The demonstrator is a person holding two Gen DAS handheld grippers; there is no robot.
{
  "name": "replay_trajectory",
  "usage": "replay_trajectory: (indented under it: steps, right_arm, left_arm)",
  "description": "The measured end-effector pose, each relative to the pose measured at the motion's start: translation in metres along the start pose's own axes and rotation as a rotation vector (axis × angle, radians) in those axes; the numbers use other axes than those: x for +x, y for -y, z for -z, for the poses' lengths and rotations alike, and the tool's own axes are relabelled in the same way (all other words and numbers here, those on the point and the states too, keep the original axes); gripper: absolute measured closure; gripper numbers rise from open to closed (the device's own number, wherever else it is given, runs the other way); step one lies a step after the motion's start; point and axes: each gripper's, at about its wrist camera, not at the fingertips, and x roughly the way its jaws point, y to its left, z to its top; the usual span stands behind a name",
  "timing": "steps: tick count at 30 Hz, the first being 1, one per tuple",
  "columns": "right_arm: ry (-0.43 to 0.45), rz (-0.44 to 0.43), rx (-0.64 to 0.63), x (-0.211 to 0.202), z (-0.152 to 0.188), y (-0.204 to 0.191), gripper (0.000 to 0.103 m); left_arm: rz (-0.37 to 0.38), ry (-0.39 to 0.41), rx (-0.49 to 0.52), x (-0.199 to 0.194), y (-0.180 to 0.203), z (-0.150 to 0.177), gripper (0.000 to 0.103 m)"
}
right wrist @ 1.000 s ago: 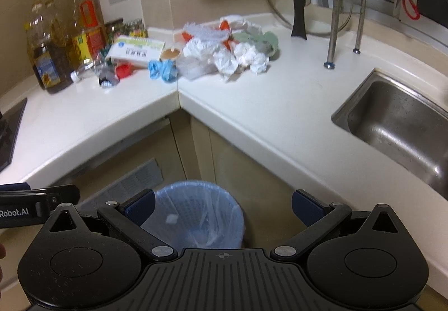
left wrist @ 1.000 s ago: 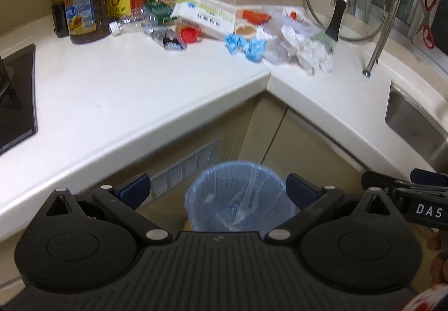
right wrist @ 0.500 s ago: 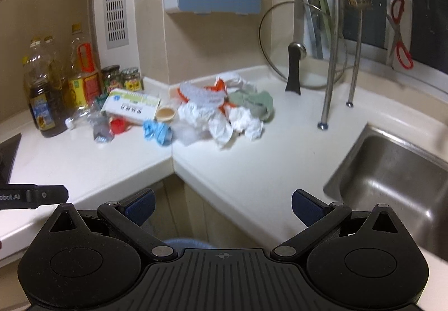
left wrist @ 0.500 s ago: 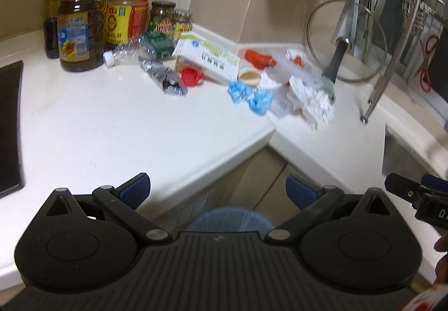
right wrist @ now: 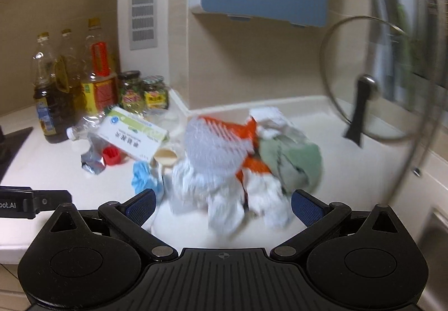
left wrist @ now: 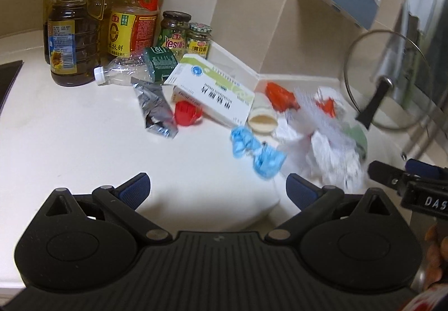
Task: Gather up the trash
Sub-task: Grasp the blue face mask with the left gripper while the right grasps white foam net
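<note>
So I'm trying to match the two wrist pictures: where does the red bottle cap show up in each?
Left wrist: the red cap lies on the counter left of centre, between the foil wrapper and the white box.
Right wrist: the red cap sits at the left, just below the box.
Shared landmark: the white box.

Glossy white countertop [left wrist: 70,143] — crumpled paper [right wrist: 224,207]

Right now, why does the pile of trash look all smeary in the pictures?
Right wrist view: motion blur smears the crumpled tissues and pot lid. Left wrist view: sharper on the left, oil bottle crisp, while the tissues on the right streak.
</note>
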Motion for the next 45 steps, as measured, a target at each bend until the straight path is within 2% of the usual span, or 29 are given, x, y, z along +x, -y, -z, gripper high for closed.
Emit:
replay_trajectory:
  steps: [3,8,13,17,22,24,31,36,40,45]
  right_arm:
    - [-0.008,-0.06,-0.034,0.025,-0.016,0.012,0.025]
    - [-0.025,-0.109,-0.038,0.06,-0.028,0.022,0.033]
    - [-0.103,-0.155,0.063,0.088,-0.026,0.036,0.044]
    - [-0.108,-0.182,0.087,0.095,-0.026,0.04,0.055]
    - [-0.106,-0.194,0.096,0.098,-0.029,0.045,0.086]
    - [-0.106,-0.193,0.093,0.1,-0.03,0.047,0.092]
    - [-0.069,-0.206,0.072,0.097,-0.035,0.051,0.094]
    - [-0.013,-0.214,0.043,0.087,-0.044,0.051,0.094]
    - [0.009,-0.216,0.041,0.083,-0.046,0.054,0.094]
    - [0.0,-0.212,0.047,0.083,-0.042,0.059,0.094]
  left_arm:
    - [-0.019,0.008,-0.044,0.011,0.01,-0.01,0.001]
    - [-0.024,-0.016,-0.03,0.031,0.022,-0.019,0.002]
    - [-0.013,-0.03,-0.016,0.046,0.028,-0.025,0.007]
    - [-0.013,-0.045,0.005,0.057,0.033,-0.028,0.007]
    - [-0.01,-0.055,0.01,0.066,0.038,-0.031,0.007]
    - [-0.01,-0.058,0.014,0.07,0.04,-0.031,0.007]
    - [-0.015,-0.06,-0.004,0.077,0.041,-0.031,0.007]
    - [0.009,-0.057,-0.039,0.082,0.04,-0.032,0.007]
    - [0.024,-0.066,-0.023,0.092,0.047,-0.032,0.008]
    - [0.022,-0.11,-0.01,0.111,0.049,-0.029,0.024]
